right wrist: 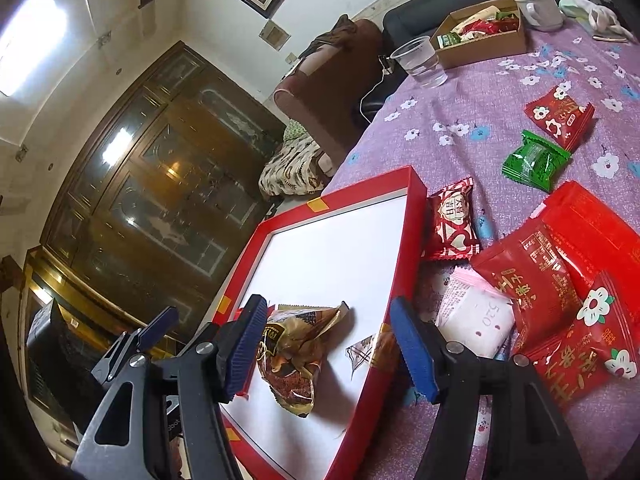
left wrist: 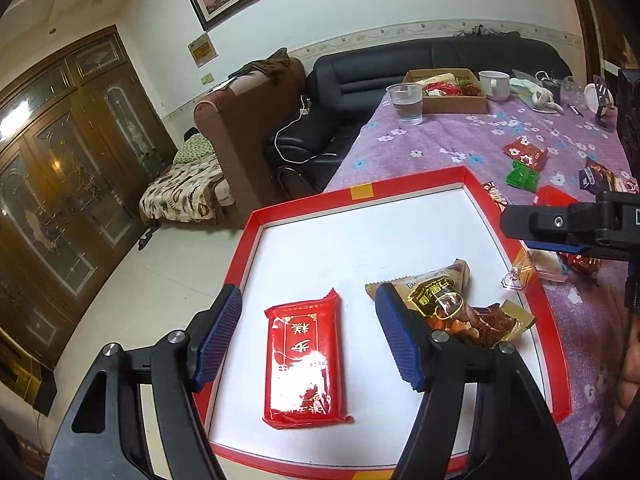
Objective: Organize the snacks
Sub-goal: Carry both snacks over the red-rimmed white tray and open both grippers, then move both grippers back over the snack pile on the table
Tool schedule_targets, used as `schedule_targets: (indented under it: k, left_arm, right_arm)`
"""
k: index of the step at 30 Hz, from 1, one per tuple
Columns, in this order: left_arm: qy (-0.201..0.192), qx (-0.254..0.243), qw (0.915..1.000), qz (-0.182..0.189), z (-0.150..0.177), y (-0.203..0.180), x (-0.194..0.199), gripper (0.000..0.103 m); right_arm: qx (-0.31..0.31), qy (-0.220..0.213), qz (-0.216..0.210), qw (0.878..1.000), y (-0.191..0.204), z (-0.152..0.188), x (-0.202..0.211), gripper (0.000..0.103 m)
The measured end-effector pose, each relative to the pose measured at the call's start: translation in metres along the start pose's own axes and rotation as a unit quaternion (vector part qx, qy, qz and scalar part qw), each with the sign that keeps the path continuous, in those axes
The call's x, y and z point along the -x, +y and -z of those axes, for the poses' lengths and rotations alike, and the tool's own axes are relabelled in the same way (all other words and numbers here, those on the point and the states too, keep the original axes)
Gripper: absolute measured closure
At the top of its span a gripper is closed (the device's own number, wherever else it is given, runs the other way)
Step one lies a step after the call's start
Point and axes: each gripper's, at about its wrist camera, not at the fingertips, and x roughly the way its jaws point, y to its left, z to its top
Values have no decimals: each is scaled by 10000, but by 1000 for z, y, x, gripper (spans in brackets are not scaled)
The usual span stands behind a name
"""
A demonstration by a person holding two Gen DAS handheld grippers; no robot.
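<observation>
A red-rimmed tray (left wrist: 256, 220) with a white floor lies on the purple flowered cloth. Inside it a red snack packet (left wrist: 304, 364) lies flat between the fingers of my left gripper (left wrist: 310, 336), which is open and clear of it. A brown and gold packet (right wrist: 296, 356) lies crumpled in the tray too. My right gripper (right wrist: 328, 350) hovers over it, open, its pads not pressing it. A clear, gold-edged wrapper (right wrist: 372, 348) rests on the tray's right rim. Loose snacks lie right of the tray: a heart-print red packet (right wrist: 452, 224), a green one (right wrist: 534, 160), a pink-white one (right wrist: 476, 316) and several red ones (right wrist: 528, 280).
At the far end of the table stand a cardboard box (right wrist: 484, 46) with snacks, a clear plastic cup (right wrist: 420, 60) and a white mug (right wrist: 540, 6). The tray overhangs the table's left edge above the tiled floor. A black sofa (left wrist: 400, 68) runs behind the table.
</observation>
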Motion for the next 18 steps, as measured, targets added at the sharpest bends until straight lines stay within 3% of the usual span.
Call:
schedule_targets:
  k: [18]
  left_arm:
    - [25, -117, 9999, 110, -1, -8, -2, 34]
  right_arm:
    - [-46, 57, -23, 10000, -1, 2, -3, 37]
